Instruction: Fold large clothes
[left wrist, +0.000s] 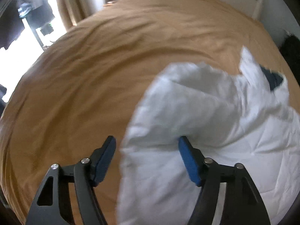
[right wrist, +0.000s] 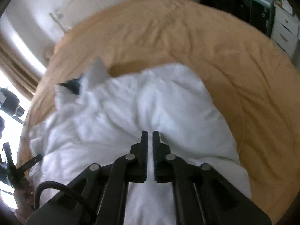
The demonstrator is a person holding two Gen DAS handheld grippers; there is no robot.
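- The garment [left wrist: 206, 121] is a bulky white quilted piece, bunched on the tan bedcover [left wrist: 84, 75]. A dark patch [left wrist: 271, 78], perhaps a lining or collar, shows at its far end.
- From the left gripper [left wrist: 147, 140], the garment lies ahead and to the right. Its near left edge runs between the spread fingers, so one blue pad [left wrist: 189, 161] sits over white cloth and the other pad [left wrist: 105, 157] over bare bedcover.
- The left jaws stand wide apart and hold nothing. Whether the right-hand pad actually touches the cloth is hard to tell through the blur.
- From the right gripper [right wrist: 150, 136], the garment [right wrist: 131, 112] lies straight ahead and below, spreading to both sides. The fingers are drawn nearly together with white cloth seen in the narrow slit between them; it looks like a pinch on a fold, but blur leaves this uncertain.
- The long axis appears to run away from both grippers, from the near edge towards the dark patch [right wrist: 72, 85] at the far end.
- Judgement: the right gripper is nearer the bulk, while the left sits at the garment's side edge. The coming move likely turns on that edge between the left fingers: closing there would give a second hold for spreading or folding.
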